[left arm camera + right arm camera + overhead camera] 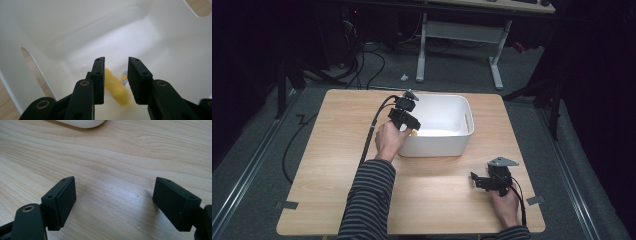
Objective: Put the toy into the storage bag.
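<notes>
My left gripper (408, 120) hangs over the left end of a white plastic bin (465, 112), pointing down into it. In the left gripper view its jaws (116, 61) stand narrow, and a blurred yellow oblong thing (116, 88) runs slantwise between the pads, from one to the other, above the bin's white floor (140, 40). A small blue and pink bit (124, 77) shows beside it. A speck of the yellow thing (414, 133) peeks out under the hand. My right gripper (479, 180) rests low over the table near the front right, open, with bare wood between its pads (112, 185).
The wooden table (337, 165) has the bin at its back middle. A rounded corner of the bin (82, 122) lies ahead of the right gripper. Cables trail from both grippers. A desk frame (459, 35) stands on the floor beyond the table.
</notes>
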`<state>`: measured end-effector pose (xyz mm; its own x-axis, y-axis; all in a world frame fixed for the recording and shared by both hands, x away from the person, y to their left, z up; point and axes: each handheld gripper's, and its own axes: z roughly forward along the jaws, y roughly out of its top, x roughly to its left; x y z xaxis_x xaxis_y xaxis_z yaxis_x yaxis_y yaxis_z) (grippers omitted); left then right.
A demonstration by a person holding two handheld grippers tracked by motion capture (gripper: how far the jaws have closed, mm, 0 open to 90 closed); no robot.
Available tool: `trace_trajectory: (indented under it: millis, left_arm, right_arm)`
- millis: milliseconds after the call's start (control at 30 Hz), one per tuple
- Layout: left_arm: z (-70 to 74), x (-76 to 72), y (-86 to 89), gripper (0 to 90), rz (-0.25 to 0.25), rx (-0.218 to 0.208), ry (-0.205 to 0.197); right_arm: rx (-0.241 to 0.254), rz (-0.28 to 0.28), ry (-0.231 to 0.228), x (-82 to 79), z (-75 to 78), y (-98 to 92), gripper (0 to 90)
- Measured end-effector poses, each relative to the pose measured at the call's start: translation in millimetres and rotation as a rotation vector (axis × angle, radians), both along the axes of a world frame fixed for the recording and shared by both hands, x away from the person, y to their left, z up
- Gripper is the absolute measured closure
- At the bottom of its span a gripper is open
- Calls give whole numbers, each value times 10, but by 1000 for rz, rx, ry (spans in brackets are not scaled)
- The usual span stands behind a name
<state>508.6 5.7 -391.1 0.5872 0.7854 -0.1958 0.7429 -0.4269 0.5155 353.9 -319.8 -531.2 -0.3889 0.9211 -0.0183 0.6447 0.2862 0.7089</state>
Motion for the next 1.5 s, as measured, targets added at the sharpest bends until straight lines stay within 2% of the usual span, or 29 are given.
trace_trajectory:
  millis: [100,233,333,367,400,467,633,733,767,833,967,1133,1200,1233,1300,1333,1367,1500]
  left_arm:
    - [57,-25,26,620,7,-32,-19]
    - [119,-60,76,539,10,-35,-42]
    - [261,-161,198,475,30,-30,-104]
    - [261,-161,198,464,30,-30,-104]
    - [328,-218,269,455,33,-26,-132]
    - [402,-289,360,441,34,-35,-163]
    - [508,-417,534,438,39,-69,-197]
    - [568,-546,686,429,48,-101,-230]
    - [568,-546,686,423,48,-101,-230]
    - [588,-670,820,413,51,-113,-259]
    - [594,-812,1008,392,64,-130,-284]
    - [586,-950,1227,380,87,-155,-309]
    - [584,-967,1258,374,88,-156,-309]
    - [572,-1021,1339,368,93,-155,-318]
    - [568,-1041,1367,362,94,-153,-322]
    - [545,-1110,1453,359,100,-165,-336]
    - [545,-1110,1453,358,100,-165,-336]
    - [462,-1227,1646,341,117,-187,-343]
  right_arm:
    - [1,-1,0,1,0,1,190]
    - [0,0,0,1,0,0,189]
    - [0,0,0,1,0,0,190]
    - [0,0,0,1,0,0,190]
    - [0,0,0,1,0,0,190]
    - [1,0,0,1,0,0,190]
    - [1,0,0,1,0,1,190]
    - [1,-2,0,0,0,1,190]
    - [1,-1,0,0,0,1,190]
    - [1,-1,0,0,0,1,190]
    - [1,-1,0,0,0,1,190]
    - [1,-2,0,-2,0,2,190]
    - [1,-3,1,-3,0,2,190]
    - [1,-2,1,-6,1,1,190]
    - [0,-2,1,-7,1,0,190]
    - [0,-1,1,-7,1,0,190]
    - [0,-2,1,-7,1,1,190]
    - [1,-2,1,-7,1,1,190]
